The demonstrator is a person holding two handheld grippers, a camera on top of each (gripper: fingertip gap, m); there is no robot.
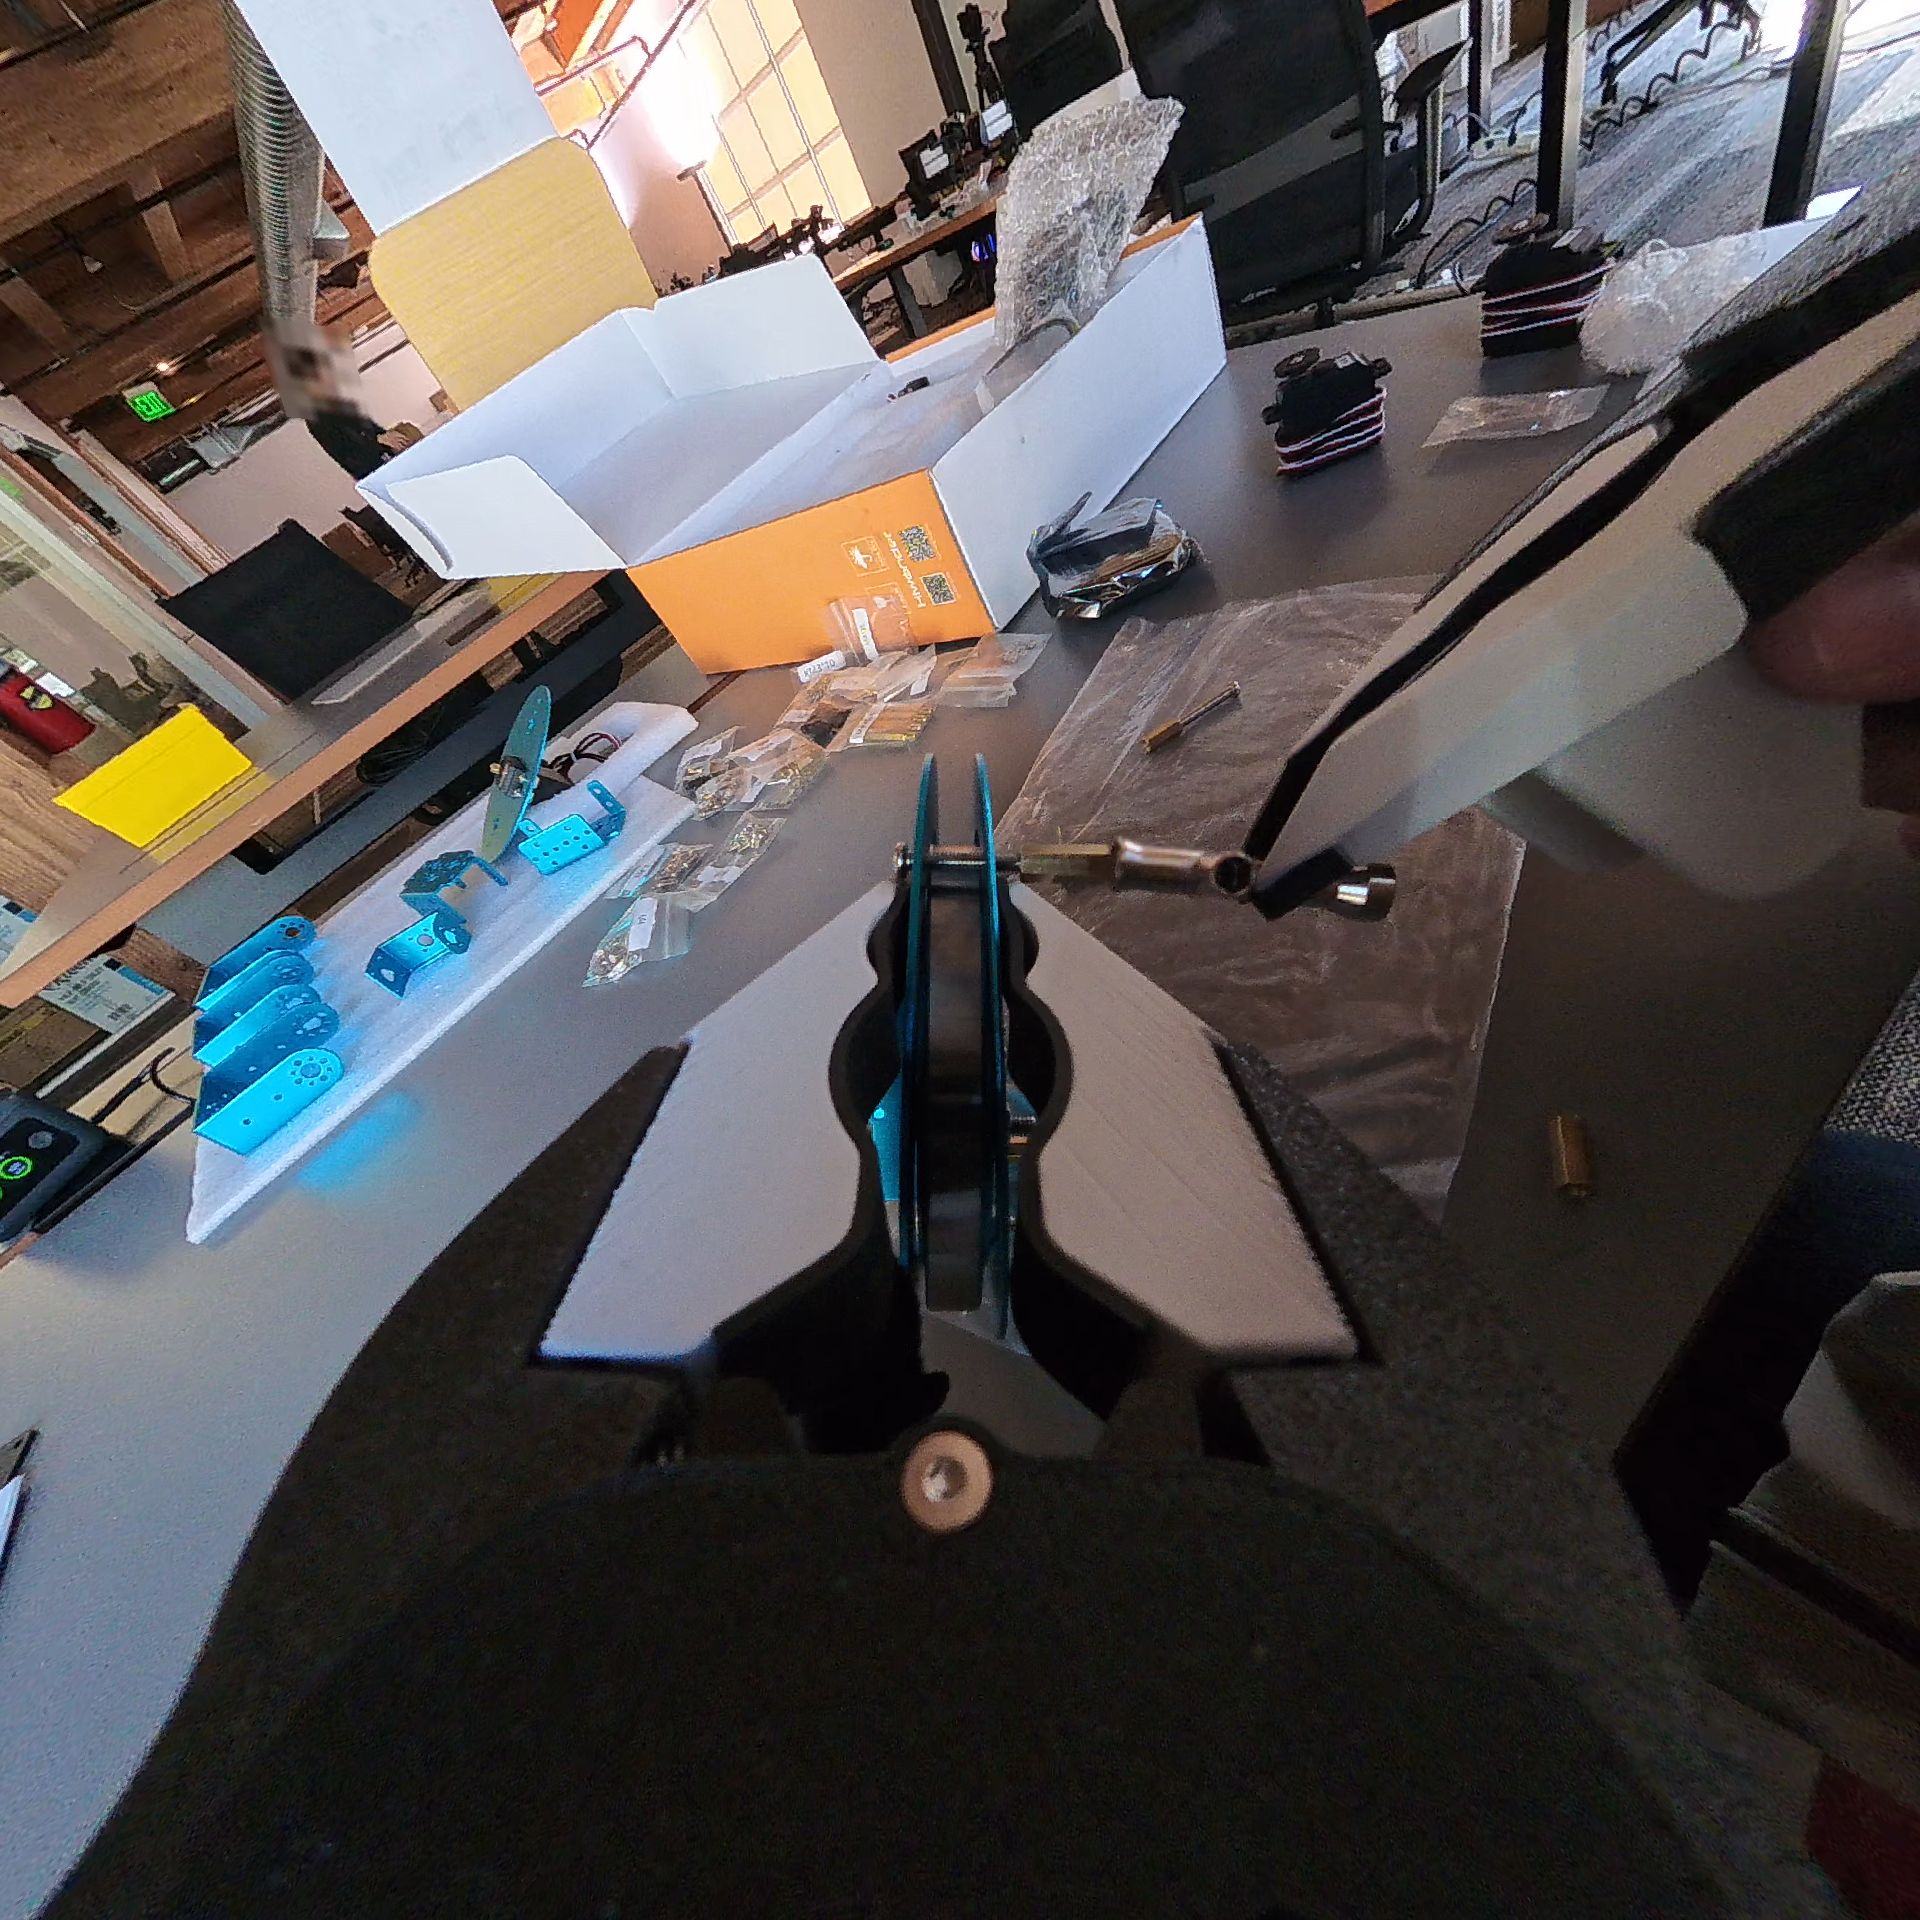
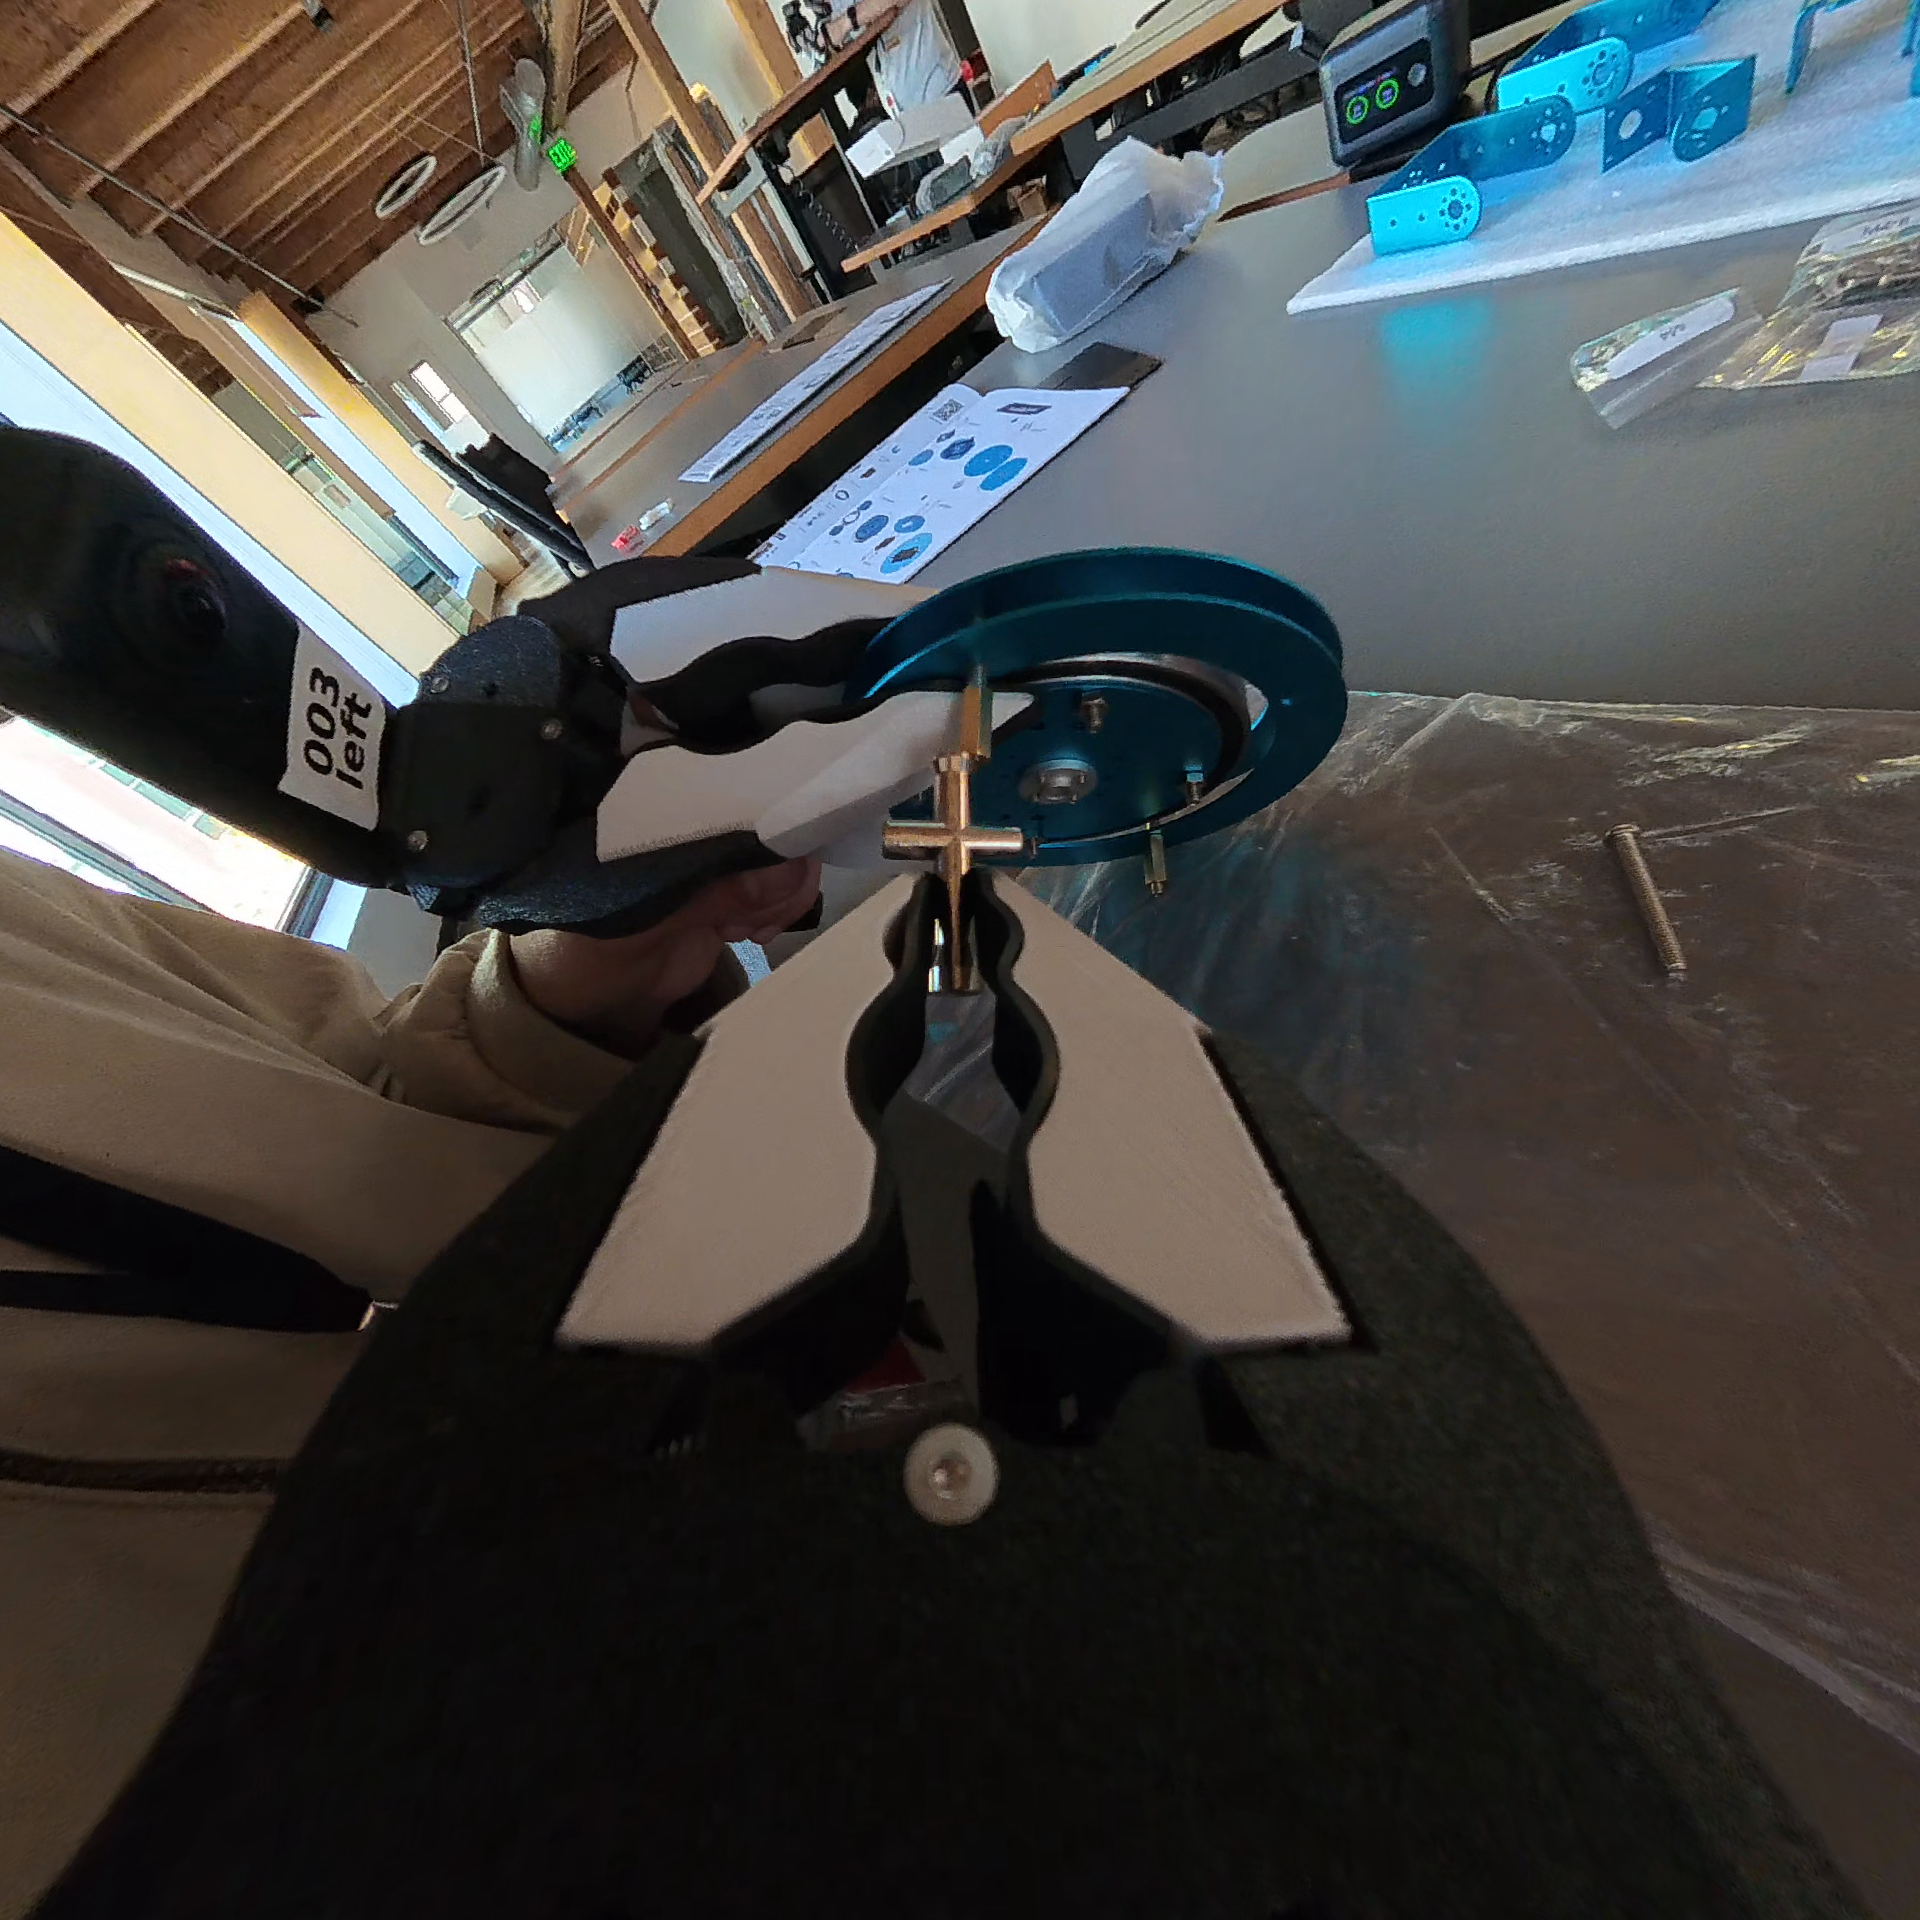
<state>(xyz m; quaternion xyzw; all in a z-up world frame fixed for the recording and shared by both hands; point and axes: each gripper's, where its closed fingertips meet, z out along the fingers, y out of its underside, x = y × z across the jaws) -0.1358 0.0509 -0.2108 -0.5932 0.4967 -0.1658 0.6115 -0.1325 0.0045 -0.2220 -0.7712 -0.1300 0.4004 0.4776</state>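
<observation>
- The fingers (image 1: 1143,1091) of the left gripper (image 1: 951,914) are closed narrow on a blue disc assembly (image 1: 951,1039): two thin blue discs standing on edge with a black ring between them.
- In the right wrist view, the fingers (image 2: 1122,1091) of the right gripper (image 2: 951,894) are almost together and pinch one arm of a small silver cross-shaped wrench (image 2: 956,821).
- The opposite arm of the wrench sits on a brass standoff (image 1: 1065,862) which sticks out from the side of the disc assembly, at its upper rim.
- Both grippers are lifted above the grey table (image 1: 1351,520), over a clear plastic sheet (image 1: 1299,987).
- A loose long screw (image 2: 1647,899) lies on the sheet, and another brass standoff (image 1: 1195,717) lies further away on it.
- To the left, blue metal brackets (image 1: 270,1049) stand on a white foam sheet (image 1: 343,1143), with small bags of hardware (image 1: 769,769) near them.
- An open orange and white box (image 1: 810,582) is behind the bags.
- A printed instruction sheet (image 2: 935,468) lies near the table edge.
</observation>
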